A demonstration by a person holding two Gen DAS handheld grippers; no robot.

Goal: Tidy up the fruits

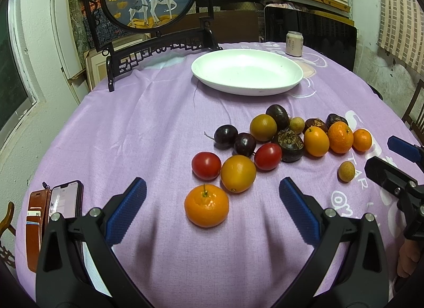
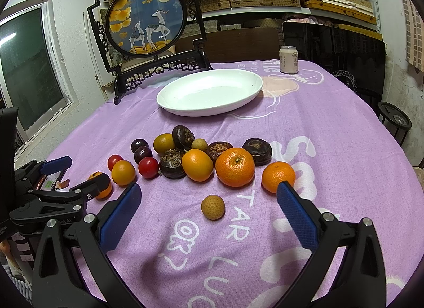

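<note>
On the purple cloth of the desk, going from left to right, a phone in a brown case lies at 9 o'clock of the left gripper. The jaws of this gripper are wide open and hold nothing; a mandarin lies between them, touching neither. The other fruits make a loose row at 1 o'clock of it, all on the cloth, with tomatoes, dark plums and oranges close together. The empty white dish stands behind them at 12 o'clock, and a can is near its far right side. The right gripper also has its jaws wide open and empty, with a small longan between them and an orange just behind the right tip.
</note>
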